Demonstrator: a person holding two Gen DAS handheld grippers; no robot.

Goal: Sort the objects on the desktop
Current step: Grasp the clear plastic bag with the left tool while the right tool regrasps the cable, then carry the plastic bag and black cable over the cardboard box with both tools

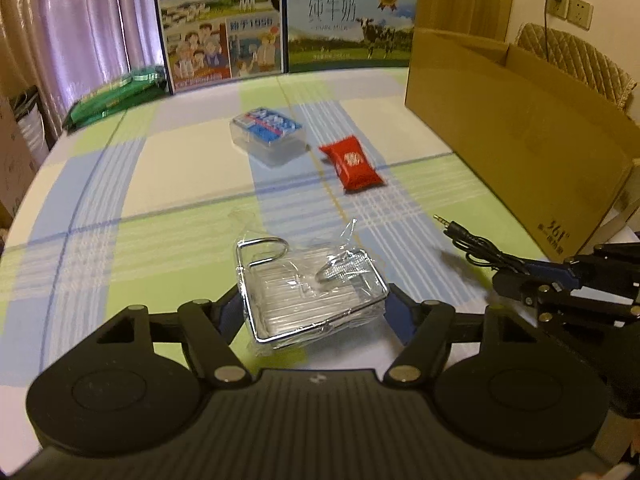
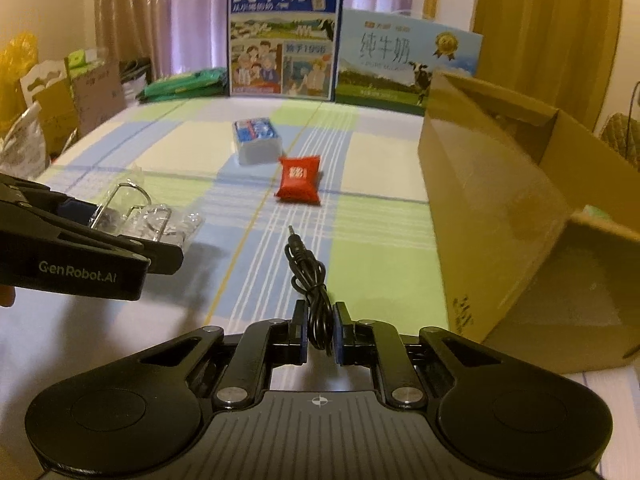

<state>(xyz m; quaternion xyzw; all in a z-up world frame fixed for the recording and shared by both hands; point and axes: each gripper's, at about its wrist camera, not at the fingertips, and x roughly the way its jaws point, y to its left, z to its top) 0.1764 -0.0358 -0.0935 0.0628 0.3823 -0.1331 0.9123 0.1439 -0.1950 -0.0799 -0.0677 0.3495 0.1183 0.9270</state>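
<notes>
Wire rack (image 1: 312,300) in clear wrap sits gripped in the left gripper (image 1: 316,308); the right gripper (image 2: 320,332) pinches a black cable (image 2: 310,276). Both look ready for the carton (image 2: 520,200); a red packet (image 2: 299,179) and blue-labelled box (image 2: 257,141) wait mid-table.

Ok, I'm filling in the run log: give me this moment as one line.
left gripper: shut on wrapped wire rack | right gripper: shut on black cable | red packet: on table | cardboard box: right
</notes>
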